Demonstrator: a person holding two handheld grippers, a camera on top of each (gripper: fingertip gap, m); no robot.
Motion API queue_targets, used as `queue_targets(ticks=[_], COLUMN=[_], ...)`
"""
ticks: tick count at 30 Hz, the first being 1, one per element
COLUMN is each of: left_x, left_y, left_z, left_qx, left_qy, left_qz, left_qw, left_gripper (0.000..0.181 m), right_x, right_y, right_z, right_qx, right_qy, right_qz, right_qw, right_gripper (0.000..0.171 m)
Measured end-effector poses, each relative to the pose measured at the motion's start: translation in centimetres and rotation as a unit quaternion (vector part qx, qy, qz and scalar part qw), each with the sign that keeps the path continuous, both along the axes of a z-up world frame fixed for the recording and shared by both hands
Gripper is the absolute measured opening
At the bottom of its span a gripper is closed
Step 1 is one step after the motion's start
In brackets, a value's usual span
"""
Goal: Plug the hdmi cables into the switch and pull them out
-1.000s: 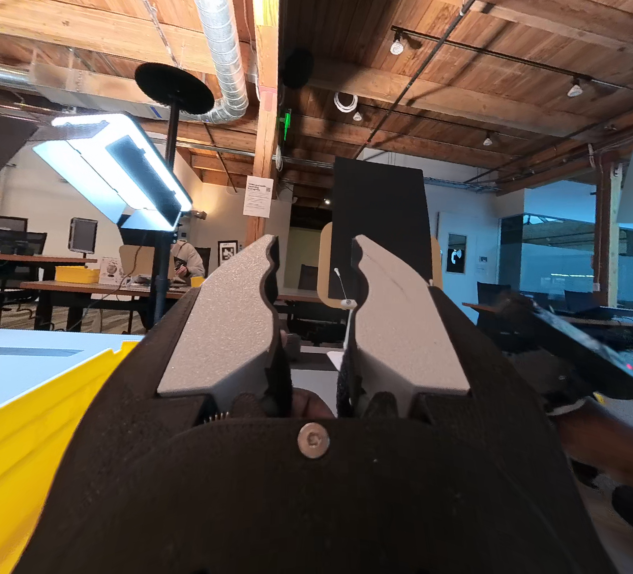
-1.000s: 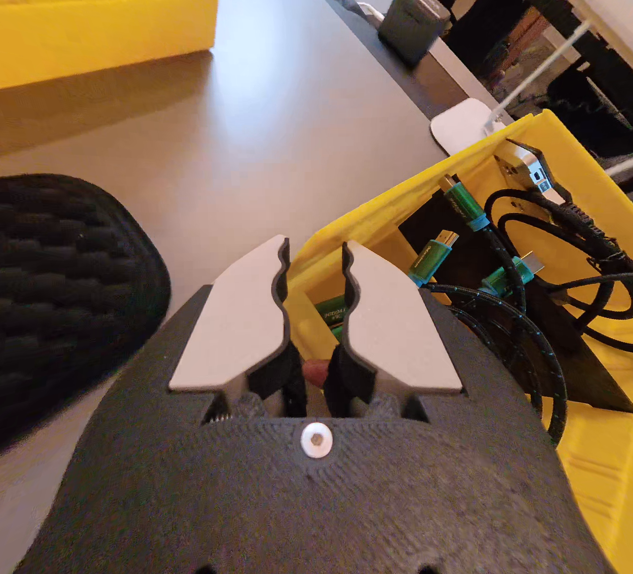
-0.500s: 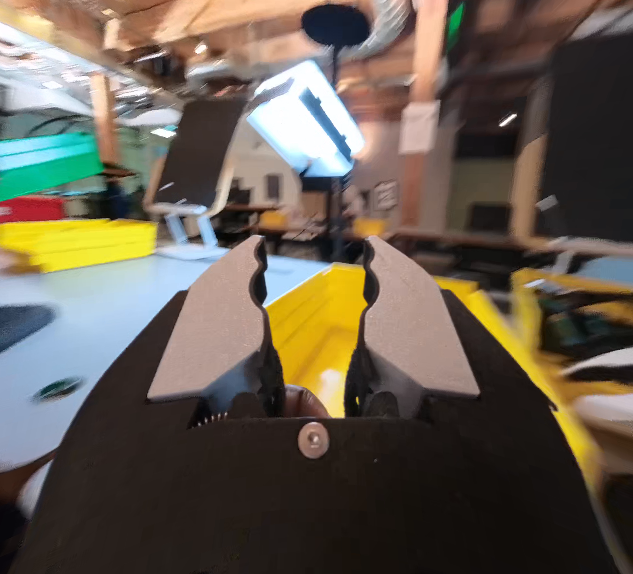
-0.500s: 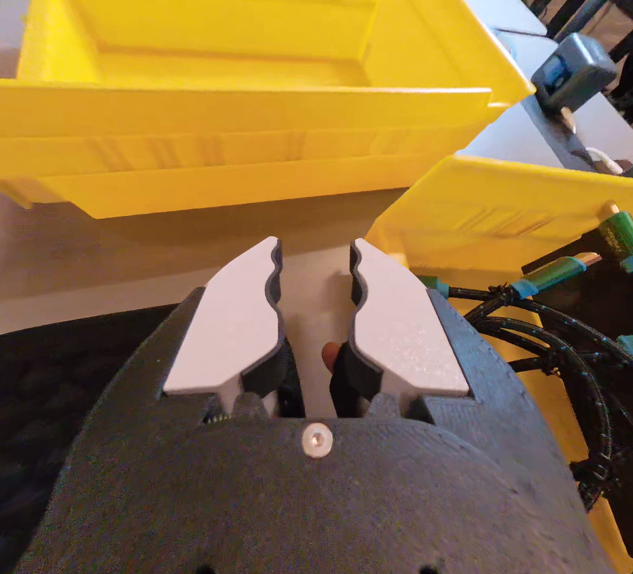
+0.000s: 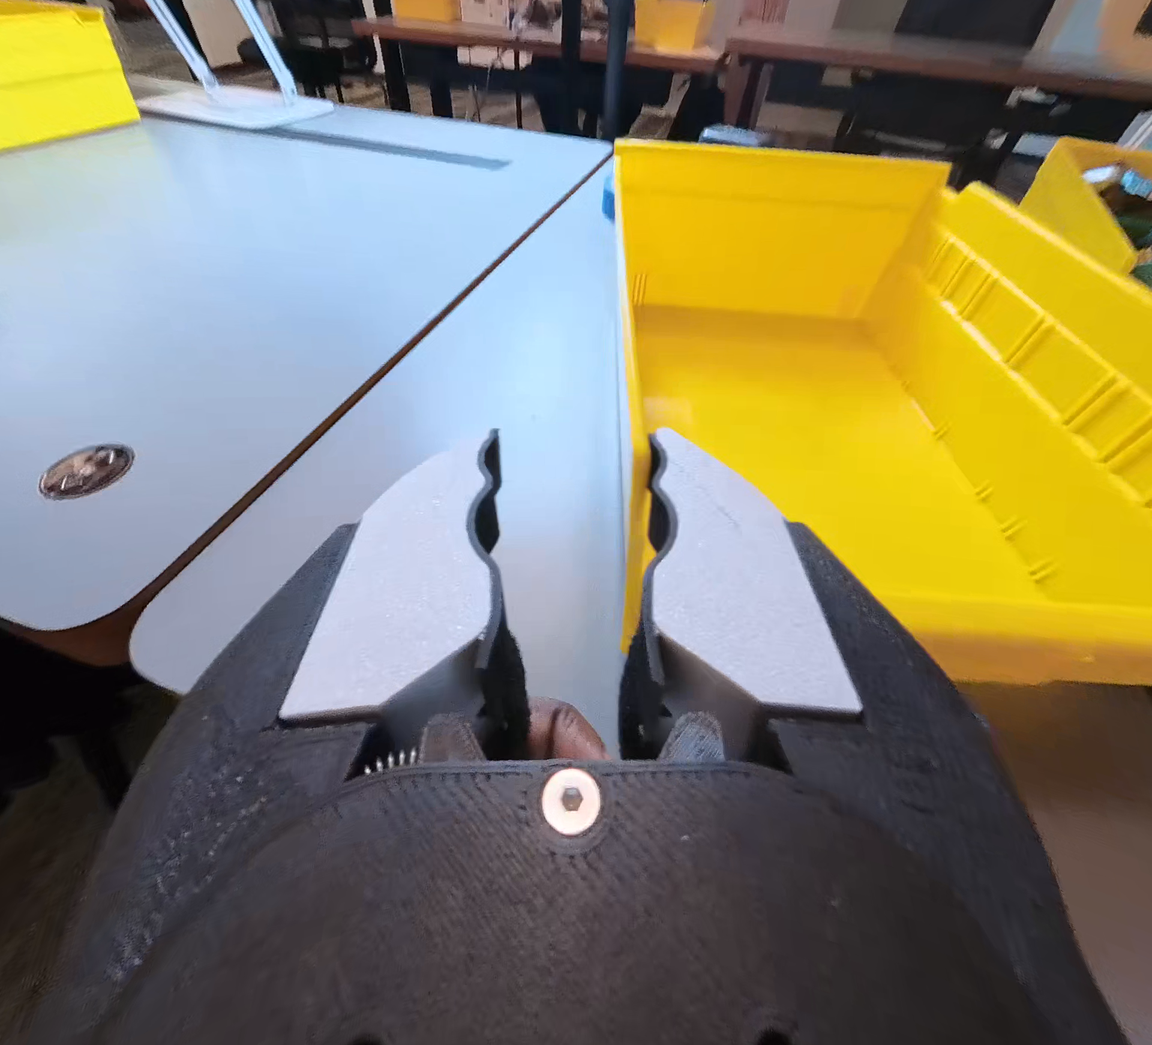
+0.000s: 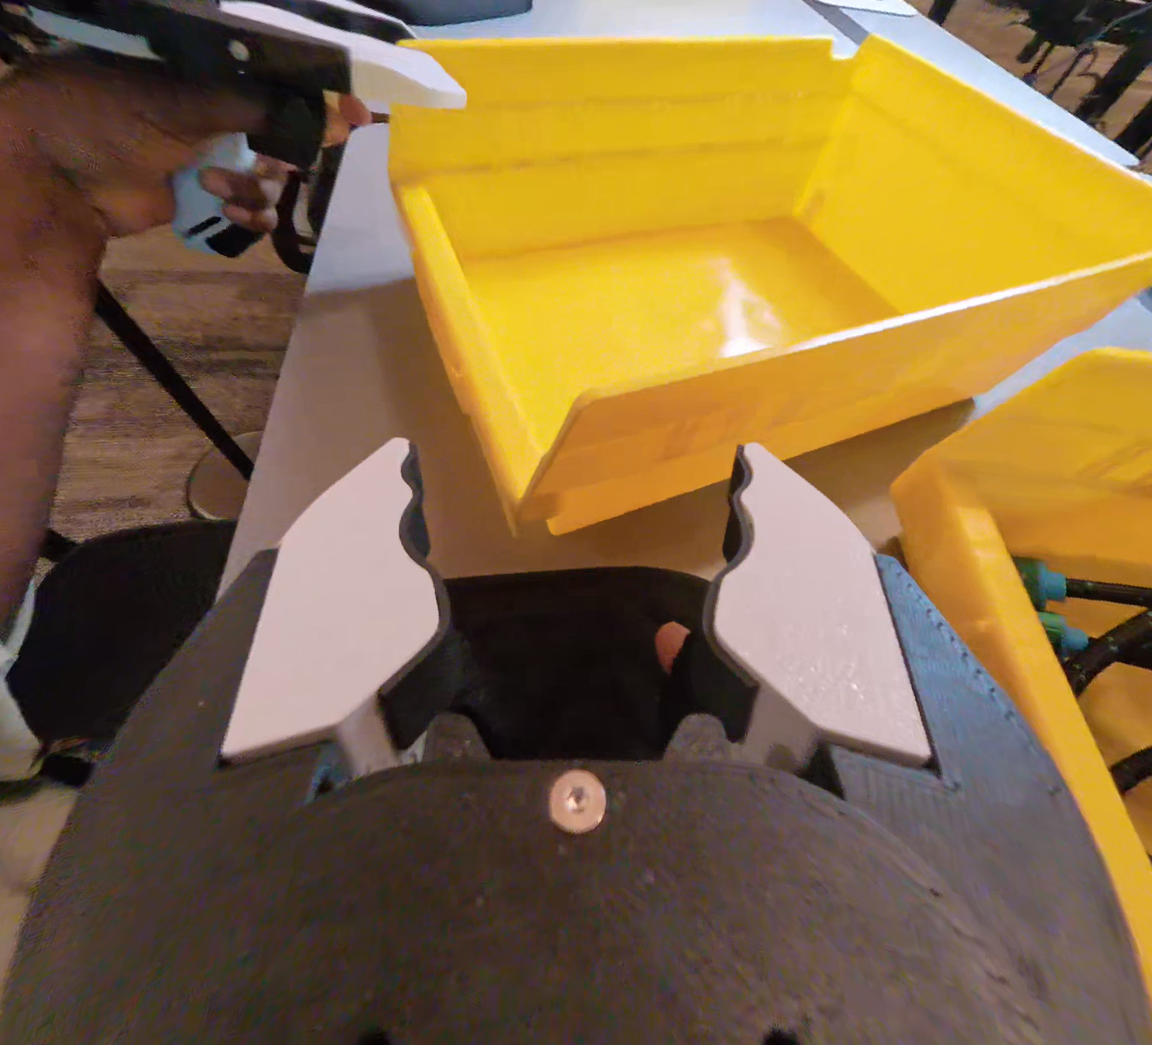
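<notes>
Left gripper [image 5: 573, 476] hovers above the grey table [image 5: 249, 279], just beside the near left corner of an empty yellow bin [image 5: 779, 435]. Its 2 grey fingers [image 5: 411, 579] stand a little apart with nothing between them: released. The right wrist view catches this same gripper [image 6: 436, 86] from the side, held in a hand [image 6: 112, 167] at the bin's far left corner.

Centre: the empty yellow bin [image 6: 654, 317] sits on the table, low front wall toward the right gripper. A black padded mat [image 6: 561, 597] lies just in front of it.

Right gripper [image 6: 573, 485] hangs over the mat with jaws spread wide, gripping nothing.

Far right: a second yellow bin [image 6: 972, 579] stands just beside the first. Inside it, black braided HDMI cables [image 6: 1109, 641] with teal-and-green plug ends [image 6: 1041, 585] show at the frame edge. The switch cannot be made out in either view. No cable is in either gripper.
</notes>
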State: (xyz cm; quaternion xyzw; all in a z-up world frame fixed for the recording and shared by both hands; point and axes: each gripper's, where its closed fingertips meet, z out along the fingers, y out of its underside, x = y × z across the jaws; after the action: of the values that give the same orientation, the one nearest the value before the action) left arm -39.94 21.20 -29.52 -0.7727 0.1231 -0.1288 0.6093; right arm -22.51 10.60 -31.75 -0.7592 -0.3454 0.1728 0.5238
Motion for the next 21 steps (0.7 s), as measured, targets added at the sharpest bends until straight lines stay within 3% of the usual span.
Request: queue_targets(ticks=[2, 5, 7, 9, 11, 15, 21], left_x=[0.7, 2.4, 3.1, 3.1, 3.9, 5.6, 14.5], left_y=[0.4, 0.9, 1.2, 1.1, 0.2, -2.0, -8.2], left_z=[0.1, -1.3, -1.9, -1.1, 0.8, 6.0, 14.1], left_qx=[0.023, 0.016, 0.013, 0.02, 0.056, 0.142, 0.287], left_qy=[-0.006, 0.021, 0.055, 0.066, 0.064, 0.036, -0.081], left_qz=[-0.011, -0.033, -0.031, -0.005, -0.02, -0.005, -0.095], left_qw=[1.0, 0.999, 0.998, 0.998, 0.996, 0.989, 0.95], left_gripper=[0.054, 0.052, 0.013, 0.004, 0.005, 0.005, 0.008], right_x=[0.2, 0.6, 0.4, 1.2, 2.8, 4.7, 12.5], right_y=[0.4, 1.3, 1.7, 2.4, 3.0, 1.9, -5.7], right_z=[0.1, 0.6, 0.1, 0.1, 0.7, 5.3, 14.4], right_qx=[0.009, 0.026, 0.014, 0.032, 0.082, 0.171, 0.335], right_qy=[-0.007, -0.008, -0.015, -0.058, -0.116, -0.095, -0.145], right_qz=[-0.026, -0.066, -0.077, -0.099, -0.121, -0.146, -0.237], right_qw=[1.0, 0.997, 0.997, 0.993, 0.982, 0.97, 0.9], right_gripper=[0.089, 0.069, 0.044, 0.035, 0.026, 0.022, 0.02])
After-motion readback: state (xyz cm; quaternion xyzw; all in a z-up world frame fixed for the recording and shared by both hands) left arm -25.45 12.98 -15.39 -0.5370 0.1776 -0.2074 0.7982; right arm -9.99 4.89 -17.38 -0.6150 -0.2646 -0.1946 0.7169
